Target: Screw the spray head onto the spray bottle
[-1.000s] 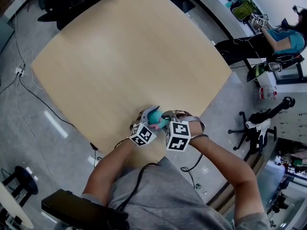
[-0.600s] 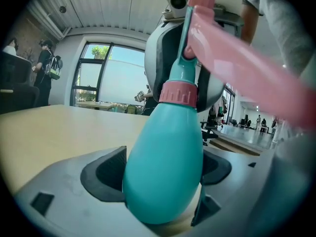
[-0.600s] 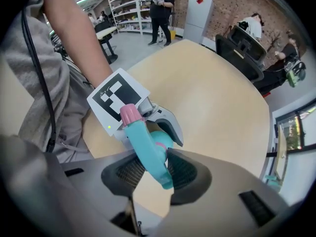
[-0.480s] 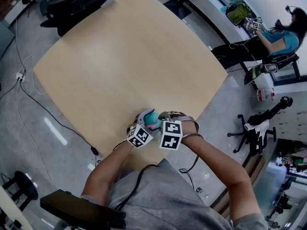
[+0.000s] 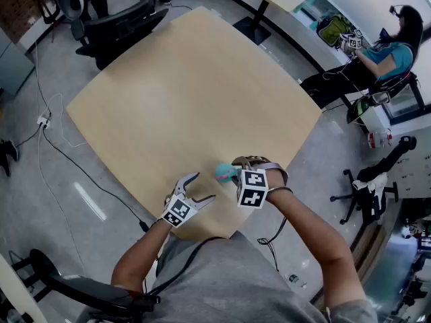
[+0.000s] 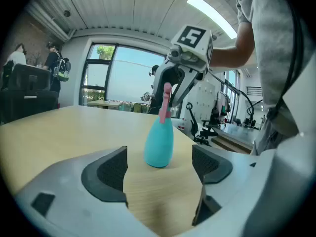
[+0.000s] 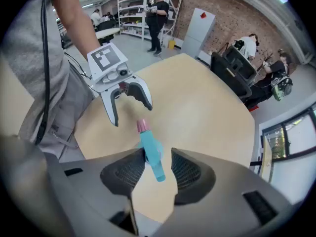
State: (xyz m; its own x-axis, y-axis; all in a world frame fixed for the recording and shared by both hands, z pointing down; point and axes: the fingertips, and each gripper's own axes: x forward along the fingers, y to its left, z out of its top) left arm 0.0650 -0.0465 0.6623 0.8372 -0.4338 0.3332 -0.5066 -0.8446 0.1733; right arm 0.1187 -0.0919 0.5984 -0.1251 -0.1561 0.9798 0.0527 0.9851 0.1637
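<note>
A teal spray bottle (image 6: 159, 144) stands upright on the wooden table (image 5: 182, 86) near its front edge. Its pink and teal spray head (image 6: 166, 100) sits on the neck. My right gripper (image 6: 171, 89) reaches down over that head (image 7: 149, 151), which lies between the two pads; its jaws are opening and a gap shows on one side. My left gripper (image 5: 203, 186) hovers a little to the left of the bottle (image 5: 224, 173), apart from it. Its jaws are opening wide with nothing between them, and it shows in the right gripper view (image 7: 132, 113) as well.
The table's front edge lies just below the grippers, with grey floor and a cable (image 5: 60, 150) to the left. Office chairs (image 5: 111, 15) stand beyond the far corner. A seated person (image 5: 394, 42) and another chair (image 5: 367, 180) are off to the right.
My left gripper has let go of the bottle and drawn back to the left, toward the table's edge. The right gripper has stayed over the spray head.
</note>
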